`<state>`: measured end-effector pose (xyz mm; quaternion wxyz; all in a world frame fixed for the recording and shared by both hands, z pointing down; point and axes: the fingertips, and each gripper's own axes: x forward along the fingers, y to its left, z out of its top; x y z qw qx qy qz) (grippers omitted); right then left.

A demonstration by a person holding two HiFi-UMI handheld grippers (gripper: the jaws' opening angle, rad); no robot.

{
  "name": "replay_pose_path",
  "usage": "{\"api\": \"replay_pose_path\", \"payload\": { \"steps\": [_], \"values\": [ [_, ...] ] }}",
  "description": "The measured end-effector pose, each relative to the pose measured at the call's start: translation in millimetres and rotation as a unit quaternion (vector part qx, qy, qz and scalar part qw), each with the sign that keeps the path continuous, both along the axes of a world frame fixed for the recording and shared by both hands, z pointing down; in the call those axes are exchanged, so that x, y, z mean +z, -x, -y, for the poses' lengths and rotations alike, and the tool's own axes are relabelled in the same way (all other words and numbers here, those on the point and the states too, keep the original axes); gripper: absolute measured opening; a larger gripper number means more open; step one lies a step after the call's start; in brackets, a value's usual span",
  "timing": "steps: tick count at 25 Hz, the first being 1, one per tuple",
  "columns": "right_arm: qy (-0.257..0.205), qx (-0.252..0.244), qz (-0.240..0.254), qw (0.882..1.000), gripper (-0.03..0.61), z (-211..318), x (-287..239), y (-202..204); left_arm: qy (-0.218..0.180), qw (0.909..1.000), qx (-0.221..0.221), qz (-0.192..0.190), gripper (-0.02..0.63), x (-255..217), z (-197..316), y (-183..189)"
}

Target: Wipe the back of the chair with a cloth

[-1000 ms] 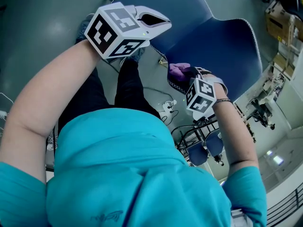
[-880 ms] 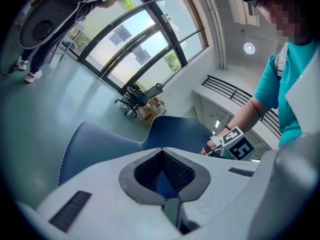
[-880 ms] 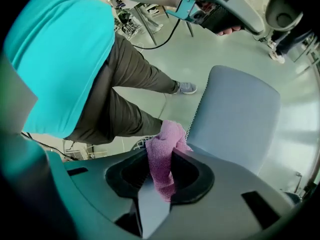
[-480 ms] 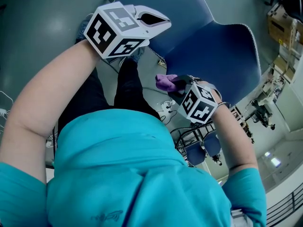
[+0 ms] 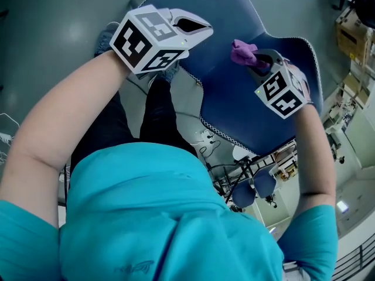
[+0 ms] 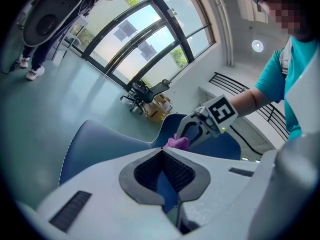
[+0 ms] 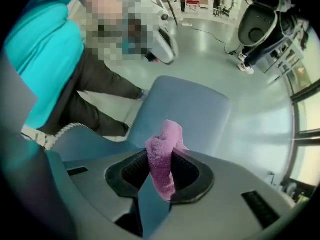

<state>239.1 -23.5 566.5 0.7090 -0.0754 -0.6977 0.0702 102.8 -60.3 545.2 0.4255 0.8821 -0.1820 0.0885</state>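
Head view, right gripper (image 5: 256, 59) clamping cloth (image 5: 241, 51)

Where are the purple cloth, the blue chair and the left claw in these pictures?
purple cloth (image 5: 241, 51): head view, bunched middle.
blue chair (image 5: 234, 101): head view, bare shell.
left claw (image 5: 206, 29): head view, between its tips.

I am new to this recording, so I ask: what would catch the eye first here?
The small purple fuzzy cloth stands out, pinched in the right gripper and seen against the dark blue padded chair at the head view's upper right. The left gripper, fingers together and empty, hangs at upper left.
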Motion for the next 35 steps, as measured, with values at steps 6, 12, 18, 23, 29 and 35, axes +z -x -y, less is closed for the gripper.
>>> {"api": "replay_pose_path", "payload": {
  "steps": [6, 12, 18, 23, 29, 35],
  "values": [
    [-0.082, -0.111, -0.101, 0.985, 0.109, 77.9, 68.0, -62.1, 0.004, 0.9997, 0.003, 0.023, -0.005, 42.9, 17.8, -12.6],
    [-0.119, -0.229, -0.158, 0.953, 0.110, 107.1, 116.3, -92.3, 0.015, 0.9990, 0.022, 0.036, -0.005, 66.5, 30.0, -32.0],
    [-0.109, -0.266, -0.232, 0.929, 0.110, 109.2, 147.6, -133.5, 0.019, 0.9981, 0.039, 0.044, -0.005, 81.8, 31.2, -41.9],
    [-0.092, -0.264, -0.294, 0.914, 0.110, 112.7, 160.1, -158.5, 0.021, 0.9977, 0.048, 0.042, -0.005, 92.5, 31.6, -53.3],
    [-0.079, -0.216, -0.317, 0.920, 0.110, 106.8, 162.0, -155.9, 0.021, 0.9979, 0.049, 0.036, -0.005, 88.4, 27.8, -53.1],
    [-0.080, -0.201, -0.318, 0.923, 0.110, 95.8, 152.1, -152.3, 0.020, 0.9980, 0.050, 0.032, -0.005, 75.2, 20.3, -52.2]
  ]
}}
